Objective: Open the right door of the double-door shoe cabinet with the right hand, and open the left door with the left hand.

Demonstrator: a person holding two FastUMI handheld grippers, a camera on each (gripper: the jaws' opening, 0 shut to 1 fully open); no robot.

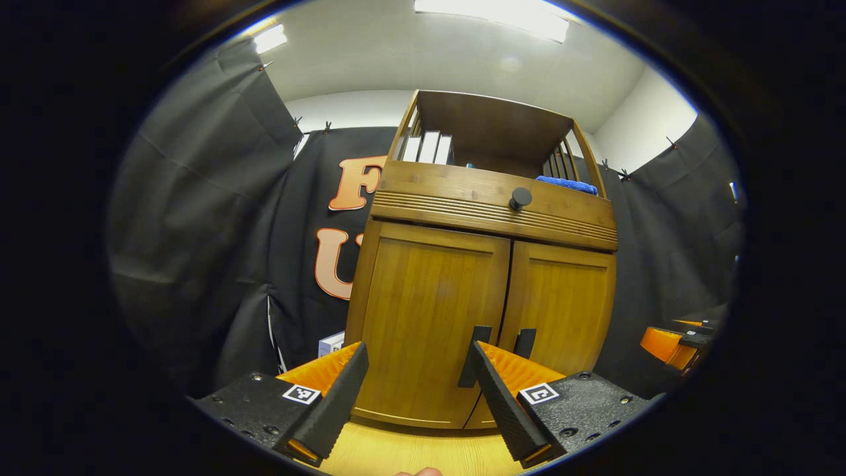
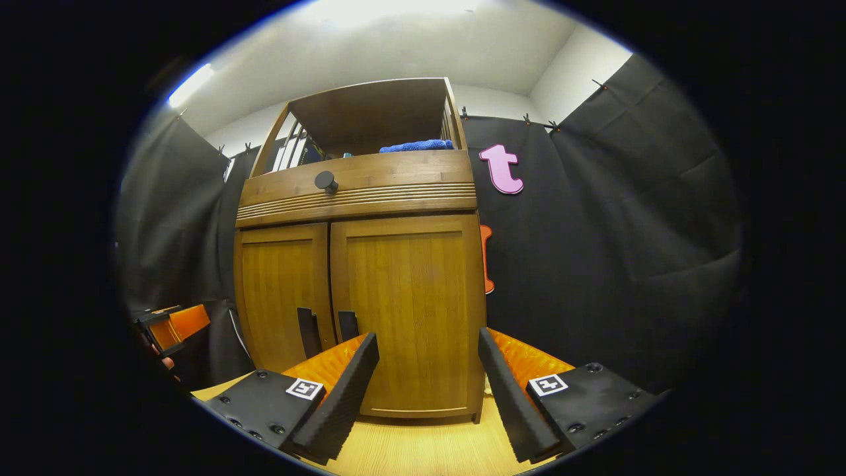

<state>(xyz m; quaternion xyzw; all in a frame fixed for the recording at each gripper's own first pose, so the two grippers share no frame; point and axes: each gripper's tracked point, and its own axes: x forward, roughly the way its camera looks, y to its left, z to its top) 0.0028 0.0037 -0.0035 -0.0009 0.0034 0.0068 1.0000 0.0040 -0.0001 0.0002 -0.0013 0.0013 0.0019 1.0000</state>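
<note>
The left gripper view looks from low over the worktop (image 1: 410,453), tilted upward at the shoe cabinet (image 1: 489,198), facing its left door (image 1: 426,324) from near. The right gripper view sits likewise before the right door (image 2: 410,311). Both share the cabinet front.

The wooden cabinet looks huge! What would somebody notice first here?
First, the tall wooden cabinet, standing in the middle against the black cloth with both doors shut and two dark handles low down where the doors meet. Next, the round knob on the drawer above, and a blue cloth on the open top shelf. Both grippers, left and right, sit open in front.
</note>
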